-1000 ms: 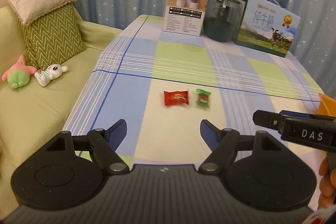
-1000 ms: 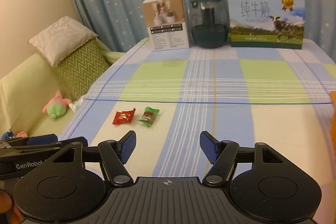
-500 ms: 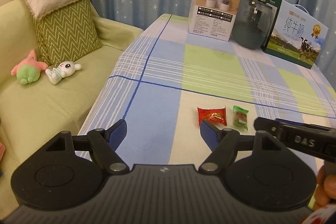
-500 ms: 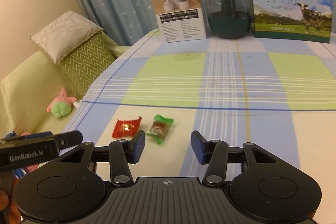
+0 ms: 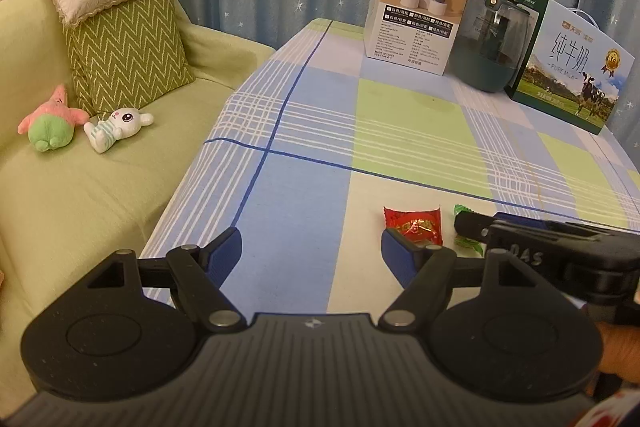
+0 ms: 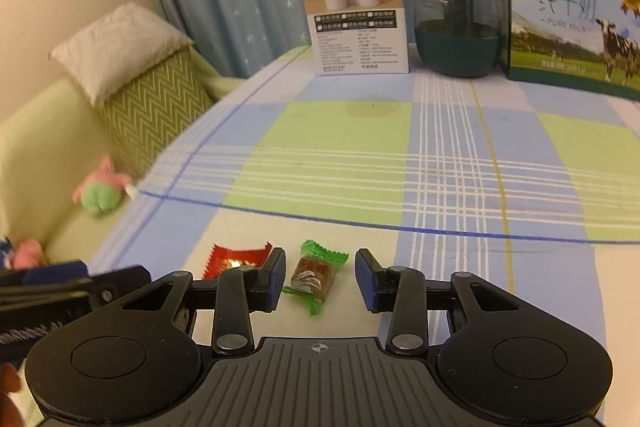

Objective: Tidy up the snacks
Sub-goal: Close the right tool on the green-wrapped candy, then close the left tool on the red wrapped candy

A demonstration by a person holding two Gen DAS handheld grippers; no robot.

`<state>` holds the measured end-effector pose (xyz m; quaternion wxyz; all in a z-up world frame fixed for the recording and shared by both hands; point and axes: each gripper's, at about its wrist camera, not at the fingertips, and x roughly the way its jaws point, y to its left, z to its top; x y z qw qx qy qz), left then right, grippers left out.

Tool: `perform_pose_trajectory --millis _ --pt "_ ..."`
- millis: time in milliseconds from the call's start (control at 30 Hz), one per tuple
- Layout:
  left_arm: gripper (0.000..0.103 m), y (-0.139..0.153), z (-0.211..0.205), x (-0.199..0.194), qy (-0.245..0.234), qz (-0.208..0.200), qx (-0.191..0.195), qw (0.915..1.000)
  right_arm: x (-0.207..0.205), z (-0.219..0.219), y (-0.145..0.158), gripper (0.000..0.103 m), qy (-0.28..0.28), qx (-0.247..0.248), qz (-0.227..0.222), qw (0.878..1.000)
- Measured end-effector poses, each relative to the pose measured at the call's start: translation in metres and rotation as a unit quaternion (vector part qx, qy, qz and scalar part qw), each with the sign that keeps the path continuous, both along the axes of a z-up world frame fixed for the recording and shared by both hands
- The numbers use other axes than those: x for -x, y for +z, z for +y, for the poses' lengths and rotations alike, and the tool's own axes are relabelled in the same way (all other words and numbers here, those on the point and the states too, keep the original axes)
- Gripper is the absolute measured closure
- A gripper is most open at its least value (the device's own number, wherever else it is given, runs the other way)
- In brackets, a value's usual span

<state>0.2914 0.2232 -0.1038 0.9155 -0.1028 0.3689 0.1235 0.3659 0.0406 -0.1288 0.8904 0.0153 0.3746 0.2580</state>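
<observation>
Right claw (image 6: 320,277): jaws part open, narrower than a second ago, now set either side of the green-wrapped snack (image 6: 315,273) with a gap on both flanks. Nothing is gripped. Over the last second this claw has advanced from well short of the snacks to straddling the green one, which lies flat on the near cream square of the tabletop (image 6: 460,155).

Left claw (image 5: 311,251): jaws wide apart, empty. Its view has swung left in the same interval, so the snacks now sit off its right finger rather than ahead of it. The red-wrapped snack (image 5: 414,225) lies just beyond that right fingertip and is not between the jaws.

In the right wrist view the red-wrapped snack (image 6: 236,259) lies just left of the green one, partly hidden behind the right claw's left finger. Contact between finger and red wrapper cannot be determined.

Assessment: neither snack has been lifted, so the task is at its start. The right claw appears committed to picking the green snack, with closing as the likely next move. Risk noted: the left finger stands close to the red wrapper and may nudge or pinch it on closing. No destination container is visible in either view.
</observation>
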Motion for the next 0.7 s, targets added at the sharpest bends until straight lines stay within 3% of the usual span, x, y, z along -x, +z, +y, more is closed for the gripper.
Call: perform_pose_trajectory --millis 133,167,200,700 --pt "0.029 0.0 -0.001 -0.001 -0.002 0.001 -0.002 1.0 0.001 0.002 -0.006 0.071 0.008 0.003 -0.001 1.0" --pt "0.029 0.0 0.0 -0.001 -0.002 0.0 -0.001 1.0 0.002 0.003 -0.006 0.08 0.014 0.006 -0.004 1.0" --pt "0.029 0.0 -0.001 -0.001 -0.002 0.0 0.0 1.0 0.003 0.003 -0.006 0.082 0.018 0.009 -0.006 1.0" --pt "0.029 -0.008 -0.018 -0.014 -0.049 -0.002 0.004 0.9988 0.001 -0.057 0.02 0.082 -0.03 -0.005 0.0 1.0"
